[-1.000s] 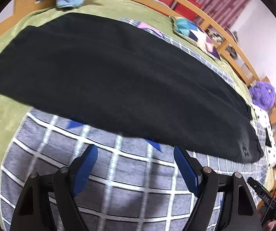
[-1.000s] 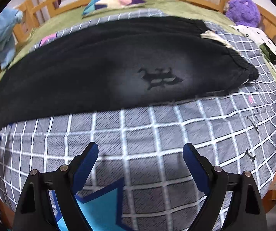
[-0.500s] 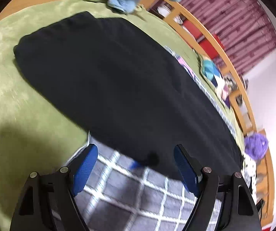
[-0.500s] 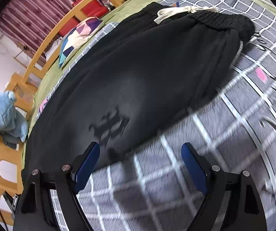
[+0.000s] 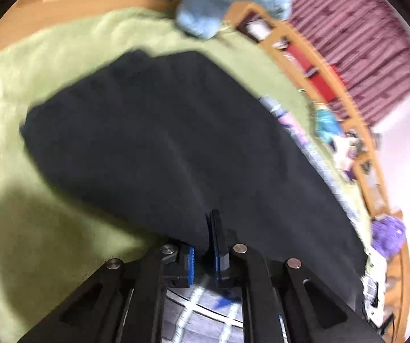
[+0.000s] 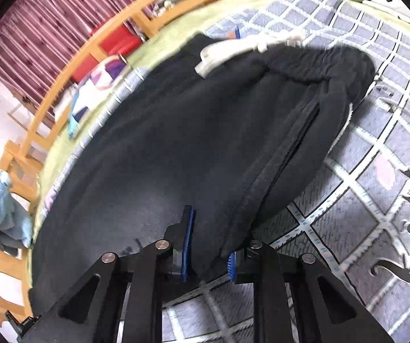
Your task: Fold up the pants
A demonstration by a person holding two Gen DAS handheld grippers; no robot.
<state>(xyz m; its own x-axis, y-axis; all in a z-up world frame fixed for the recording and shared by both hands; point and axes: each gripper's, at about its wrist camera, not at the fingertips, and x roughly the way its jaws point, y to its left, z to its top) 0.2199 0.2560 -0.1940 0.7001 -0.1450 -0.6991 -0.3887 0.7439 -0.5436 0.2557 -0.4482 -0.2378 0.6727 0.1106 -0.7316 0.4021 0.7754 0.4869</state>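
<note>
The black pants point(image 5: 162, 143) lie flat on the bed, partly on the green blanket point(image 5: 33, 243) and partly on the gray checked sheet point(image 6: 376, 200). The left hand-held gripper point(image 5: 205, 245) is pinched shut on the near edge of the pants. The picture is blurry, so it may be near the leg end. The right hand-held gripper point(image 6: 209, 245) squeezes the near edge too, close to the waistband point(image 6: 319, 65) with its white string point(image 6: 233, 48).

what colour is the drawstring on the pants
White or cream drawstring against the black pants; it shows best in the right wrist view.
</note>
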